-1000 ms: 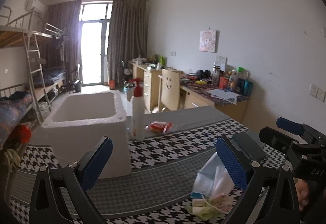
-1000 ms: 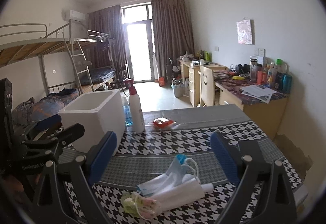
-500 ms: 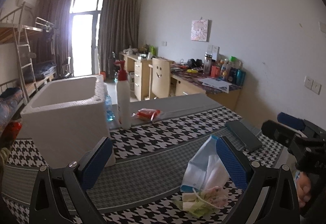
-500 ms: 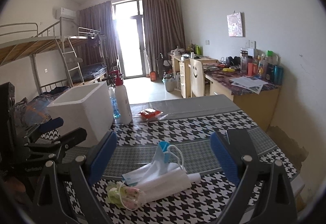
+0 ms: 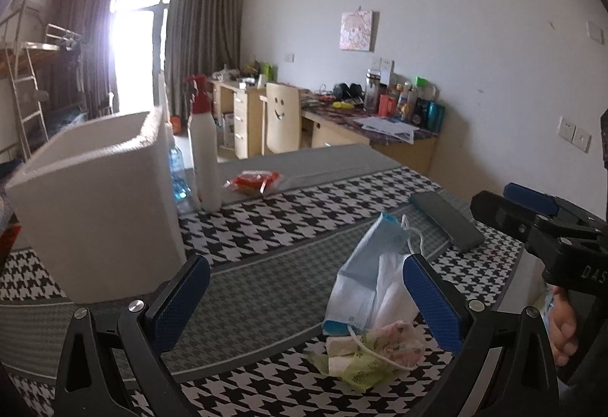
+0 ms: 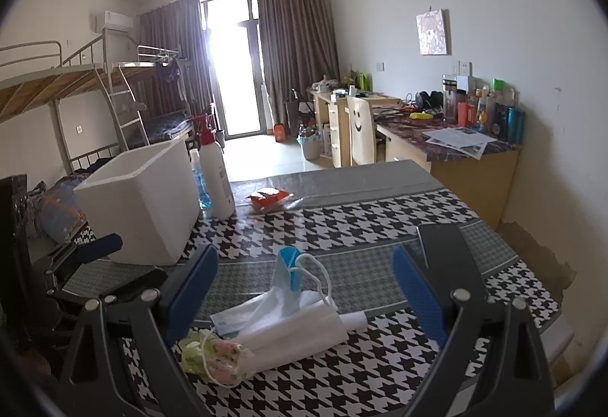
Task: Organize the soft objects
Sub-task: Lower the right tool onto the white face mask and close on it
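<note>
step: both grippers approaching, nothing picked yet | left gripper [image 5: 304,299] spread, empty | right gripper [image 6: 304,295] spread, empty | face masks [image 6: 281,326] lying on table [image 6: 380,227], foam box [image 6: 140,200] at 10 o'clock (likely destination) | next: closing on masks

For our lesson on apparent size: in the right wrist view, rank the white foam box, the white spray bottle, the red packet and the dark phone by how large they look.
1. White foam box
2. White spray bottle and dark phone: look alike, and the phone lies nearer the camera, so unranked
3. Red packet
</note>
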